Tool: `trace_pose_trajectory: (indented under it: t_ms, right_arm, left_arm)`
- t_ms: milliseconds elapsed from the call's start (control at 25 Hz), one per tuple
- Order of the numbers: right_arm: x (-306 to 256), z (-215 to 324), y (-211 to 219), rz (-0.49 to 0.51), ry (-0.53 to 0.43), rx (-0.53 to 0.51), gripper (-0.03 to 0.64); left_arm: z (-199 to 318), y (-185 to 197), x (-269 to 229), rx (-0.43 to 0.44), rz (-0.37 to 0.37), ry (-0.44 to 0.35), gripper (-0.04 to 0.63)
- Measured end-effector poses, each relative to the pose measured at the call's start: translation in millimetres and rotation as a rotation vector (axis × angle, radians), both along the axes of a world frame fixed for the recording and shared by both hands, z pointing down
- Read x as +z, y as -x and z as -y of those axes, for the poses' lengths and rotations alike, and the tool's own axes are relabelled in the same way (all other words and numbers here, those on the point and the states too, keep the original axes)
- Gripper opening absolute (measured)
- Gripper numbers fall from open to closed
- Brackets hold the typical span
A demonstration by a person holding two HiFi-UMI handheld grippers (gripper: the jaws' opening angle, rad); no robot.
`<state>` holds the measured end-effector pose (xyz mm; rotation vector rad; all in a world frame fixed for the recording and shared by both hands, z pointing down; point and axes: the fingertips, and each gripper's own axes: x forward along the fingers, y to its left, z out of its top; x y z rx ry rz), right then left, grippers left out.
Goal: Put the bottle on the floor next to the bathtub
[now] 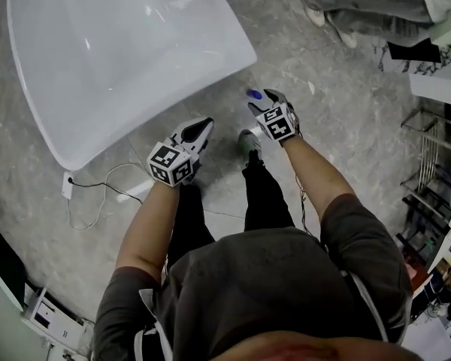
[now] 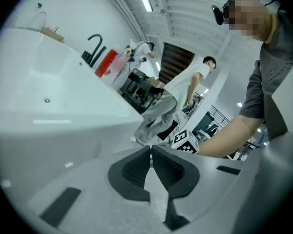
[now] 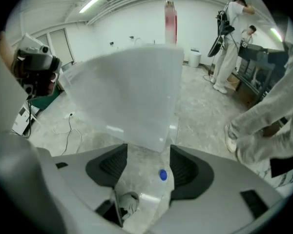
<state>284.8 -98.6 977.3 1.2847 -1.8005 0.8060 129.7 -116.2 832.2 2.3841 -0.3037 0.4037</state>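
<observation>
Over marbled floor [image 1: 286, 36] beside the bathtub [image 1: 120, 51], right hand-held gripper [image 3: 149, 167] is spread, left hand-held gripper [image 2: 151, 157] pressed together.

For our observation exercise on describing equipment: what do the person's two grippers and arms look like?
The left gripper and right gripper each have a pale grey shell with black trim and a white cube printed with black square markers. The pads are black and ribbed. The person wears a dark grey short-sleeved shirt.
</observation>
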Motion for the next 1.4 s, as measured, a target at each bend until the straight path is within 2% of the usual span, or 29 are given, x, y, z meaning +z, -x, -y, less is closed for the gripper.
trace_pose_trajectory:
  t_ms: [200,280,480,600,720,880,1040,1160,1400]
  right_arm:
    - [-142.0,2.5,32.7,0.049,-0.06,-0.039,0.261]
    - [-206.3,15.1,47.2,0.076,-0.113,-0.062,0.251]
    - [-376.1,54.8,94.8,0.149,-0.301,-0.157,0.187]
    - [-470.4,60.3,135.6,0.212,-0.404,-0.243,0.147]
    - [-542.1,49.1,172.6,0.32,-0.476,-0.302,0.107]
    - [-606.1,51.4,213.0,0.444,-0.562,-0.346,0.049]
    - [-645.6,51.9,231.3,0.532,-0.588,-0.381,-0.008]
    - [-665.8,52.0,233.5,0.543,-0.607,-0.406,-0.008]
    - [-684.2,56.6,234.3,0.543,-0.63,-0.428,-0.008]
  left_arm:
    - [-2.5,44.7,-112.4,-0.053,-0.029,-0.035,0.015]
    - [7.9,68.4,-162.5,-0.103,-0.046,-0.062,0.015]
    - [31.9,131.3,-300.7,-0.247,-0.111,-0.18,0.015]
    - [27.2,166.0,-374.7,-0.285,-0.123,-0.274,0.015]
    - [9.8,196.8,-430.5,-0.318,-0.14,-0.348,0.015]
    - [2.4,237.8,-484.2,-0.399,-0.159,-0.434,0.015]
    - [-0.5,262.1,-512.9,-0.453,-0.112,-0.504,0.015]
    - [-0.8,271.5,-529.7,-0.478,-0.109,-0.536,0.015]
    - [7.8,274.9,-550.6,-0.504,-0.136,-0.549,0.014]
